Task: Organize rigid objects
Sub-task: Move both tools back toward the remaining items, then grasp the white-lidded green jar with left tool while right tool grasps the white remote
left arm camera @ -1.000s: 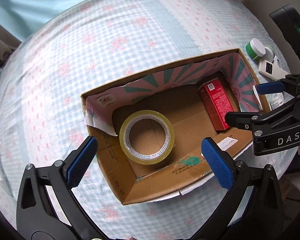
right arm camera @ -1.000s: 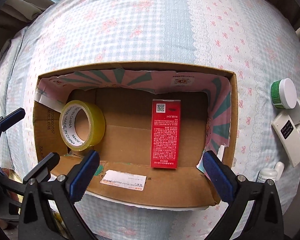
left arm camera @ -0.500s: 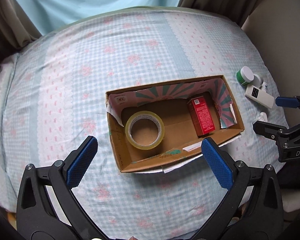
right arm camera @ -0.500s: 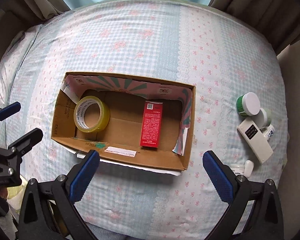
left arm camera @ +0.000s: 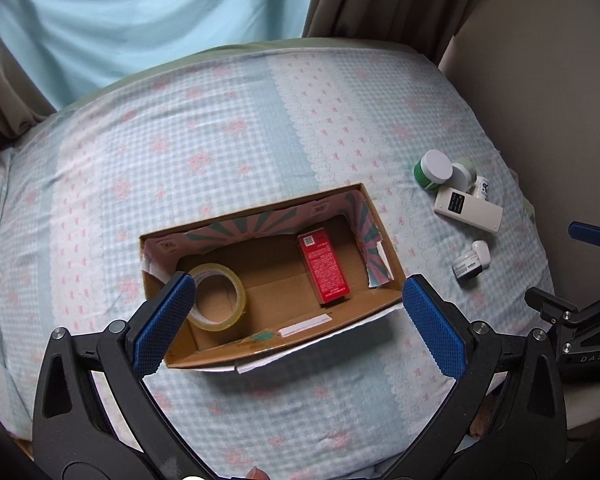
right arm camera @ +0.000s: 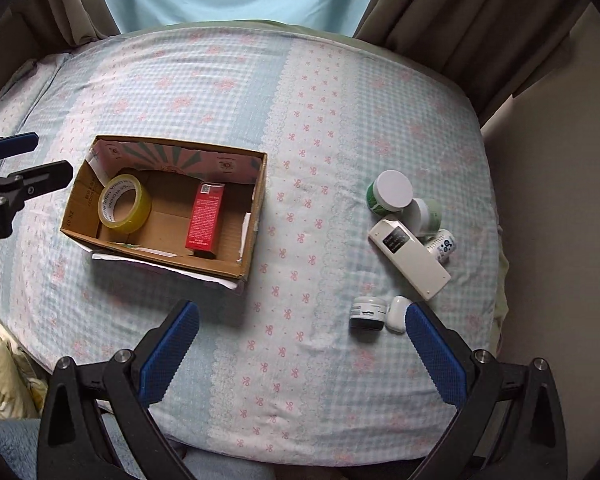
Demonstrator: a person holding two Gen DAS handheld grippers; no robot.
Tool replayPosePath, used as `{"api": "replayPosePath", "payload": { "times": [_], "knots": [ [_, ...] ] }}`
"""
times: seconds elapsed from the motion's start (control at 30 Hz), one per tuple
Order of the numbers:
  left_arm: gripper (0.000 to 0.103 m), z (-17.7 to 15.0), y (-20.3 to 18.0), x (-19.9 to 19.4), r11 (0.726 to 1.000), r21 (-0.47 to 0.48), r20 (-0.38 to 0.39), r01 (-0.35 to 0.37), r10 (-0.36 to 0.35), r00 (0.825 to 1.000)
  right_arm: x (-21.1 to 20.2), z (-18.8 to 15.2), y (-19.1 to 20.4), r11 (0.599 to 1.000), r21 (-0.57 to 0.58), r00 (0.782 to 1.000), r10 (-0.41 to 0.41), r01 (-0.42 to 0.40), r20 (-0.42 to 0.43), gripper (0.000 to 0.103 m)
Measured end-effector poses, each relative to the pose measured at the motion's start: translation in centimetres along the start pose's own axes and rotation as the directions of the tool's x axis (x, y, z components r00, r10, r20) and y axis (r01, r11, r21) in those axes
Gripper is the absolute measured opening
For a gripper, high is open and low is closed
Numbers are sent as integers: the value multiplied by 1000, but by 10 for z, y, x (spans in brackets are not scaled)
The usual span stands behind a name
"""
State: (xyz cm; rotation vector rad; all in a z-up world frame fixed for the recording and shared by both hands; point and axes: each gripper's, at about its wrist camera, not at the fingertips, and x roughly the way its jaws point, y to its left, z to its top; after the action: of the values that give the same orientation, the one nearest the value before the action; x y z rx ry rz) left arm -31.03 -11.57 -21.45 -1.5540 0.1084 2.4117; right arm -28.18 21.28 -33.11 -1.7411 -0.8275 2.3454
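Inside the box [right arm camera: 256,216] on the bed [right arm camera: 308,104] we see a tape roll [right arm camera: 125,204] at its left end and a red carton [right arm camera: 205,216] lying flat toward its right end. To the right of the box, well apart from it, lie a white remote [right arm camera: 410,258], a green jar [right arm camera: 389,191] with a white lid, a dark jar [right arm camera: 366,312] and other small containers. Our left gripper [left arm camera: 292,320] and right gripper [right arm camera: 300,360] both hang above the bed with fingers spread wide, empty.
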Motion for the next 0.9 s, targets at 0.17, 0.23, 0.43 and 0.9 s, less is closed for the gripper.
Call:
{"api": "replayPosePath", "payload": {
  "times": [0.17, 0.23, 0.43, 0.9],
  "knots": [
    [103, 28, -51, 28, 996, 77, -27, 36, -34, 999, 6, -7, -38, 998, -26, 998, -60, 61, 25, 103],
    [103, 42, -72, 47, 992, 111, -51, 54, -49, 997, 15, -7, -51, 995, -50, 996, -85, 86, 34, 103],
    [103, 79, -134, 112, 967, 233, -128, 101, -72, 989, 48, -8, -82, 978, -152, 988, -130, 142, 85, 103],
    [103, 130, -245, 283, 869, 453, -260, 197, -82, 962, 186, -4, -115, 891, -403, 975, -163, 211, 152, 101]
  ]
}}
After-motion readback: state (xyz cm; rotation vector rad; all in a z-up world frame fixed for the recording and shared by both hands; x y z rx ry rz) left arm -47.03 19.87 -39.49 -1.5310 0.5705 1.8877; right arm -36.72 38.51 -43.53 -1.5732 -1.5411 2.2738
